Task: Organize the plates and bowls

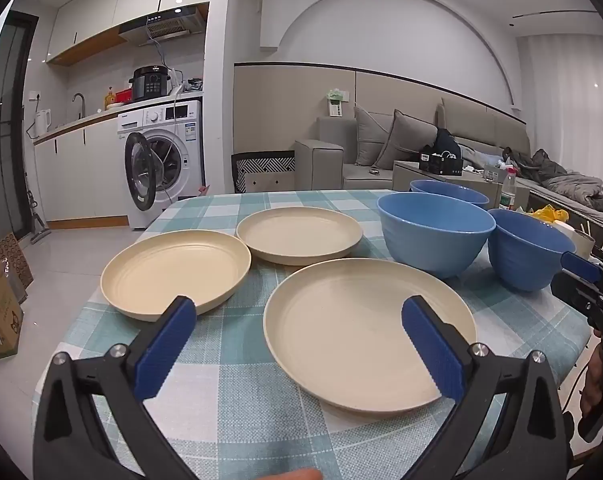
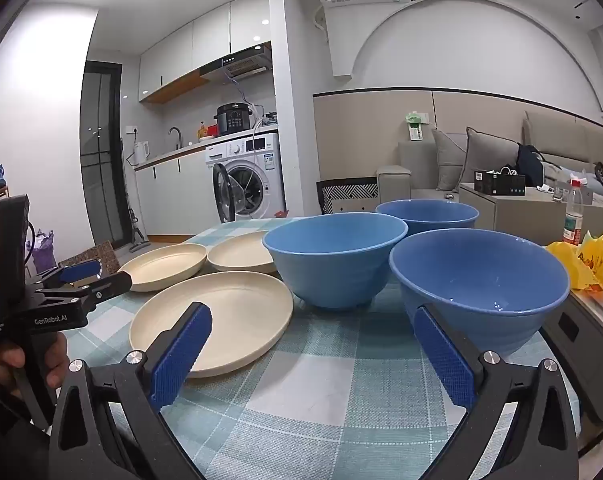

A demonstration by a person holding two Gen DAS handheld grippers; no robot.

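Both tools, left tool [image 1: 297, 344] and right tool [image 2: 313, 352], hover spread wide, gripping nothing. Three cream plates [image 1: 369, 332] sit around 11 o'clock on the checkered bench [image 2: 321, 400], three blue bowls [image 2: 477, 280] at 1 o'clock, loose and unstacked, probably awaiting sorting.

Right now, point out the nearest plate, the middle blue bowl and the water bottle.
nearest plate [image 1: 353, 332], left wrist view, centre of its flat inside.
middle blue bowl [image 2: 333, 272], right wrist view, front outer wall.
water bottle [image 2: 574, 216], right wrist view, labelled body.
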